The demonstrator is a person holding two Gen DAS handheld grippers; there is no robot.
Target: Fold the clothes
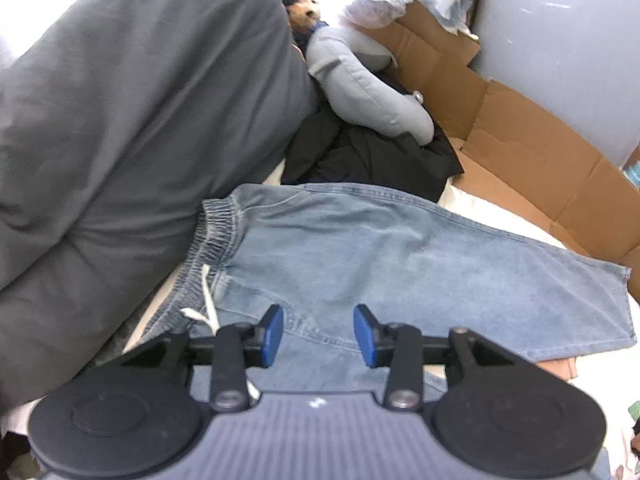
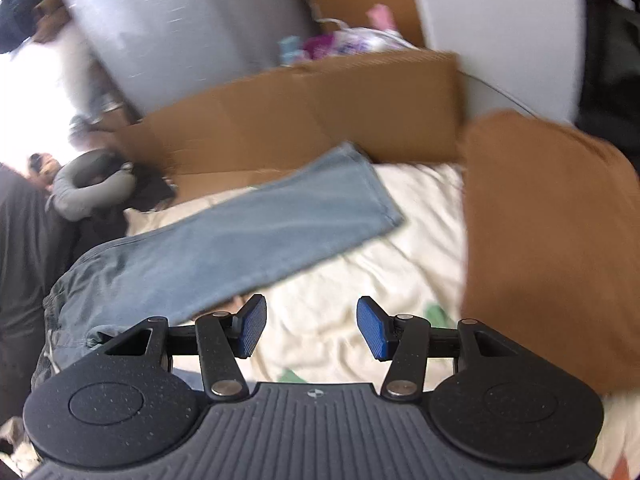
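Nearest our left lens, the left gripper (image 1: 318,334) stood with its blue-padded jaws parted and nothing between them, poised directly over the light-blue denim trousers with a gathered elastic waistband and white drawstring (image 1: 380,264). We saw the trousers lying flat on the cream quilted bedcover (image 2: 360,280), one leg seemingly on top of the other, though we could not be sure of that. Their long axis ran from the waistband at our left, hard against the dark grey cushion (image 1: 132,112), out to the leg hem at our far right beside the flattened brown cardboard (image 1: 520,152). Our right gripper (image 2: 311,328) was likewise parted and empty, but it hung over bare bedcover, with the trouser leg passing ahead of it and to its left, and a tan-brown pillow (image 2: 552,240) close on its right. We judged the left tongs much the nearer to the waist end and the right better placed for the hem; whether another fold along that axis was due, we could not settle. Beyond lay a black garment (image 1: 372,156) and a grey neck pillow (image 1: 360,84).
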